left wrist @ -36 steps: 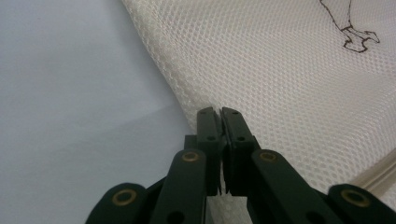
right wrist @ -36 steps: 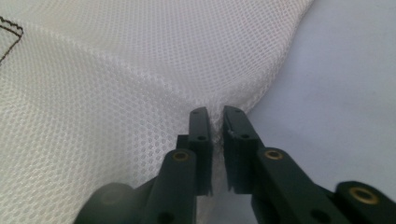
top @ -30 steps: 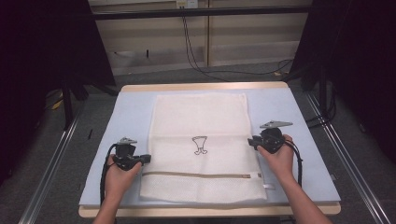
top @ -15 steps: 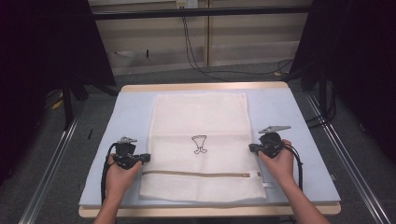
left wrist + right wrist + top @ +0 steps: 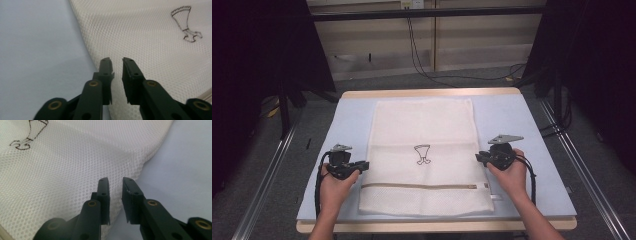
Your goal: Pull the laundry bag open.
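So there's a white mesh laundry bag point(image 5: 424, 155) lying flat in the middle of the blue-grey table mat point(image 5: 532, 130), with a little drawn emblem point(image 5: 422, 154) near its centre and a zipper strip point(image 5: 422, 186) running across toward the near end. The left gripper point(image 5: 362, 164) is sitting right at the bag's left edge, and the right gripper point(image 5: 478, 158) is sitting at its right edge, both about level with the emblem. In the left gripper view the jaws are standing slightly apart, a narrow gap between them, having just been opening, and the mesh edge is lying under the tips but nothing is getting pinched. The right gripper view is showing the same deal: jaws just cracked open, hovering over the bag's edge, holding nothing
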`<state>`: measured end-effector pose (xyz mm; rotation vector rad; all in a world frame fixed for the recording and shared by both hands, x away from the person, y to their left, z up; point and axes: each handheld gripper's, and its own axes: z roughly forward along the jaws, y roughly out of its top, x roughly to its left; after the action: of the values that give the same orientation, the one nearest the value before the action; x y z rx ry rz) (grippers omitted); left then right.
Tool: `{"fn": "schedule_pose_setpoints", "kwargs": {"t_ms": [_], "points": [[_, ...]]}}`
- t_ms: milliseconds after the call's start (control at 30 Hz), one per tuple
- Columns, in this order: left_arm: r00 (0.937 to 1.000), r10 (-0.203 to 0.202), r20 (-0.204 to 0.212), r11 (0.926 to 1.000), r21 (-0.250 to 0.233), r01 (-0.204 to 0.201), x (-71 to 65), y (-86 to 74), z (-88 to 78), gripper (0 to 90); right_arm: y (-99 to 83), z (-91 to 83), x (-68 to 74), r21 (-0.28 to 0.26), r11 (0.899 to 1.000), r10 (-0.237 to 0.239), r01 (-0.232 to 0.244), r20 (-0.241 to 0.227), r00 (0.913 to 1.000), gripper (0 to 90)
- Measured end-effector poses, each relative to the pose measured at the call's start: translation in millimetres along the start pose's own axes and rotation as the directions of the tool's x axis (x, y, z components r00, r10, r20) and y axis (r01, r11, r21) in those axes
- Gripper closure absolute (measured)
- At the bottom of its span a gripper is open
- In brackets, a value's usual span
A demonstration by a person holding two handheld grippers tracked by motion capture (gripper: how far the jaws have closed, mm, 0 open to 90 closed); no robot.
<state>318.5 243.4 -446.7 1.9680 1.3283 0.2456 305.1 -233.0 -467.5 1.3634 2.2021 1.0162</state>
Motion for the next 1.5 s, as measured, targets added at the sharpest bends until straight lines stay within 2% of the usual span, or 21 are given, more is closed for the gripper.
{"fn": "schedule_pose_setpoints", "kwargs": {"t_ms": [100, 133, 167, 200, 300, 333, 400, 467, 600, 700, 767, 800, 867, 900, 1000, 1233, 1300, 1367, 1433, 1467, 1500], "points": [[0.9998, -0.004, 0.02, 0.9998, -0.018, 0.005, -3.8, 3.6, -0.1, 69.9, -0.3, -7.4, 0.7, -0.029, 0.999, -0.014, 0.014, 0.007, 0.9999, 74.5], [0.9995, 0.0, 0.033, 0.9998, -0.019, 0.001, -6.4, 5.6, 0.9, 65.8, -2.1, -13.7, 1.5, -0.065, 0.997, -0.045, 0.046, 0.009, 0.9989, 79.9], [0.9988, -0.002, 0.049, 0.9997, -0.024, 0.003, -9.9, 7.5, 2.3, 64.8, -3.6, -16.6, 2.0, -0.072, 0.995, -0.067, 0.067, 0.007, 0.9977, 80.8], [0.9974, 0.024, 0.067, 0.9996, -0.013, -0.024, -16.5, 11.5, 5.4, 64.5, -5.3, -18.4, 2.8, -0.073, 0.994, -0.081, 0.081, -0.002, 0.9967, 83.0], [0.9959, 0.027, 0.086, 0.9996, -0.012, -0.026, -22.9, 15.7, 8.8, 63.7, -9.8, -22.1, 4.7, -0.09, 0.992, -0.093, 0.092, -0.006, 0.9956, 86.6], [0.9954, 0.032, 0.091, 0.9994, -0.015, -0.03, -25.9, 17.8, 10.3, 63.6, -13.5, -25.2, 5.7, -0.088, 0.991, -0.101, 0.097, -0.039, 0.9941, 89.2], [0.9944, 0.033, 0.101, 0.9994, -0.014, -0.032, -31.6, 22.3, 12.3, 63.5, -15.5, -27.1, 6.7, -0.096, 0.99, -0.108, 0.104, -0.038, 0.9934, 90.0], [0.9896, 0.03, 0.141, 0.9995, 0.0, -0.03, -36.8, 26.1, 15.4, 62.5, -18.7, -31.2, 8.0, -0.091, 0.988, -0.129, 0.125, -0.044, 0.9906, 90.0], [0.9814, 0.035, 0.189, 0.9993, 0.007, -0.037, -50.4, 32.0, 24.4, 62.0, -27.5, -39.7, 8.8, -0.121, 0.987, -0.111, 0.102, -0.063, 0.9919, 90.0], [0.9733, 0.058, 0.222, 0.9979, 0.015, -0.063, -60.6, 37.1, 29.0, 64.2, -33.3, -43.9, 8.8, -0.115, 0.989, -0.105, 0.098, -0.062, 0.9925, 89.6], [0.9644, 0.073, 0.254, 0.9968, 0.012, -0.079, -72.2, 41.3, 32.6, 63.9, -38.8, -48.0, 9.6, -0.113, 0.989, -0.099, 0.092, -0.054, 0.9936, 88.1], [0.9644, 0.073, 0.254, 0.9968, 0.012, -0.079, -72.2, 41.3, 32.6, 64.1, -38.8, -48.0, 9.6, -0.113, 0.989, -0.099, 0.092, -0.054, 0.9936, 88.1], [0.9564, 0.088, 0.279, 0.9945, 0.031, -0.1, -83.6, 43.0, 38.2, 64.6, -41.3, -53.2, 11.3, -0.093, 0.991, -0.097, 0.093, -0.033, 0.9948, 88.3], [0.9564, 0.088, 0.279, 0.9945, 0.031, -0.1, -83.6, 43.0, 38.2, 64.6, -41.3, -53.2, 11.3, -0.093, 0.991, -0.097, 0.093, -0.033, 0.9948, 88.3], [0.9497, 0.083, 0.302, 0.9944, 0.038, -0.099, -93.3, 42.8, 44.7, 63.6, -43.5, -56.6, 13.0, -0.108, 0.992, -0.077, 0.071, -0.06, 0.9952, 89.9], [0.9236, 0.098, 0.371, 0.988, 0.075, -0.135, -117.2, 39.5, 56.3, 60.1, -44.4, -58.8, 18.0, -0.107, 0.993, -0.057, 0.045, -0.107, 0.9926, 90.0], [0.9181, 0.087, 0.387, 0.987, 0.091, -0.132, -125.4, 38.8, 58.5, 58.1, -46.5, -58.9, 20.0, -0.099, 0.994, -0.052, 0.039, -0.132, 0.9898, 89.7], [0.9087, 0.08, 0.41, 0.9865, 0.098, -0.131, -130.8, 38.6, 60.9, 57.5, -49.2, -59.5, 22.1, -0.091, 0.995, -0.054, 0.042, -0.14, 0.9886, 88.8], [0.9067, 0.062, 0.417, 0.9857, 0.118, -0.121, -136.7, 38.7, 62.1, 55.2, -52.5, -60.2, 24.5, -0.083, 0.995, -0.068, 0.056, -0.145, 0.9871, 88.6], [0.897, 0.035, 0.441, 0.9858, 0.132, -0.103, -142.1, 37.7, 64.0, 53.2, -54.8, -59.9, 27.1, -0.078, 0.994, -0.085, 0.075, -0.144, 0.9858, 88.6], [0.897, 0.035, 0.441, 0.9858, 0.132, -0.103, -142.1, 37.7, 64.0, 52.2, -54.8, -59.9, 27.1, -0.078, 0.994, -0.085, 0.075, -0.144, 0.9858, 88.6]]}}
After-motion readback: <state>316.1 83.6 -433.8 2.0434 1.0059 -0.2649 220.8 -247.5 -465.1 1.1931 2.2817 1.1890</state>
